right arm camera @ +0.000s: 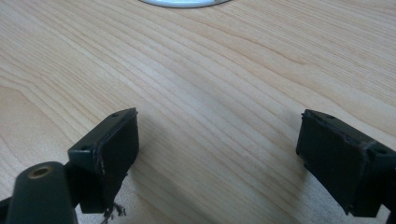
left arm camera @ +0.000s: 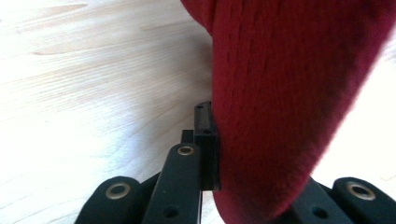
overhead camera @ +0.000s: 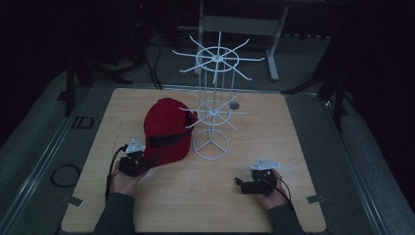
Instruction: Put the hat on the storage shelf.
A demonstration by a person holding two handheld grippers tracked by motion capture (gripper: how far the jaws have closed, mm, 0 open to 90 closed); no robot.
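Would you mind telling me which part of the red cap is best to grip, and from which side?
Probably the brim of the red cap, from the person's near-left side. It is the flat, thin edge nearest the left claw, which in the left gripper view is already closed on red fabric. The rounded crown looks too bulky, and the white wire rack crowds the cap's right.

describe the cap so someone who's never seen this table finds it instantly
Start at the wooden table and find the white wire rack standing near its middle. The red cap lies on the tabletop just left of the rack's ring base, touching its lower arms, with the left gripper clamped on its near edge. It is the only red, soft thing there.
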